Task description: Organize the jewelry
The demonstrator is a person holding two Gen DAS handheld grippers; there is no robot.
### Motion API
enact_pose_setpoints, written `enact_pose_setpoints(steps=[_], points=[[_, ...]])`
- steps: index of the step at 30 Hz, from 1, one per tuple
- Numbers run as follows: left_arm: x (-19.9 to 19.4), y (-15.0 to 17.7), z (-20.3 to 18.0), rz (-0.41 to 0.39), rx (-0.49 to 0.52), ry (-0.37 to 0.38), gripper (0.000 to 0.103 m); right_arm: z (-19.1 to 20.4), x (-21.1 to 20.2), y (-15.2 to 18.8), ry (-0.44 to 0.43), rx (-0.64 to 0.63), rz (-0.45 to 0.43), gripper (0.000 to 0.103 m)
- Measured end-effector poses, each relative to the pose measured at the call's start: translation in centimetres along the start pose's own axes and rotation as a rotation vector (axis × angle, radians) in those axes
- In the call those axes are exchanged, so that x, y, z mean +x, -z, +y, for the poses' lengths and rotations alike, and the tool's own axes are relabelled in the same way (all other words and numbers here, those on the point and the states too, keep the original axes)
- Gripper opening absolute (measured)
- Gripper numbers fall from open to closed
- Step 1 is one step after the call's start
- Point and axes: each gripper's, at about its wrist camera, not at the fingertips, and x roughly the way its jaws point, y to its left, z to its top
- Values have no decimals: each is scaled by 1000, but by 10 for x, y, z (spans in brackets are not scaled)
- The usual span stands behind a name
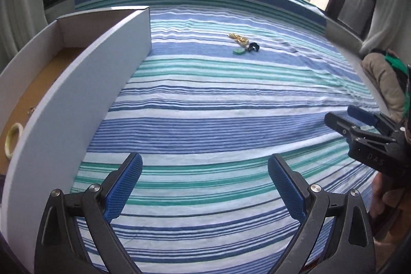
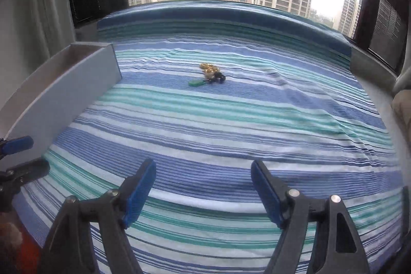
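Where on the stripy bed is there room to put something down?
The wide stretch of striped sheet between the two open grippers, left and right, and the jewelry pile is bare. So is the sheet right of the pile. It is crowded at the pile and along the box on the left, where a ring lies inside.

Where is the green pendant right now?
The green pendant lies mid-bed on the striped sheet, against the gold jewelry and a black piece, right of the box.
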Motion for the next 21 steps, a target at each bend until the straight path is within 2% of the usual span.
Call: enact_pose_setpoints(steps=[5,13,21], points=[[41,6,-21,56,55,-29,98,-34,17,25,46,76,34,79],[75,3,-29,95,80,-54,99,-63,37,42,78,132,74,83],[82,4,-34,66,93,-69,103,-77,50,44,103,146,65,83]])
